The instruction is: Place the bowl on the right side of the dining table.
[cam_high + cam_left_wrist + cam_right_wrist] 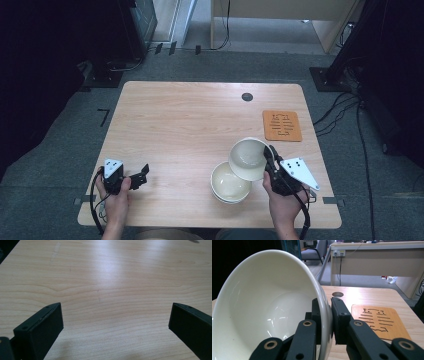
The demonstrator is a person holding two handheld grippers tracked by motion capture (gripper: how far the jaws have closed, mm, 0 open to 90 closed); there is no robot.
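A cream bowl (247, 158) hangs tilted above the table, its rim pinched by my right gripper (271, 159), which is shut on it. In the right gripper view the bowl (267, 307) stands on edge with the gripper (325, 315) clamped over its rim, one jaw inside and one outside. A second cream bowl (229, 182) sits on the table just below and to the left, seemingly stacked on another. My left gripper (142, 175) rests at the table's near left, open and holding nothing; its jaws stand wide apart over bare wood (110, 297).
An orange wooden mat (282, 125) with cut-out marks lies at the table's right, also seen as the mat (379, 321). A dark round grommet hole (247, 97) sits near the far edge. Cables and desk legs lie beyond the table.
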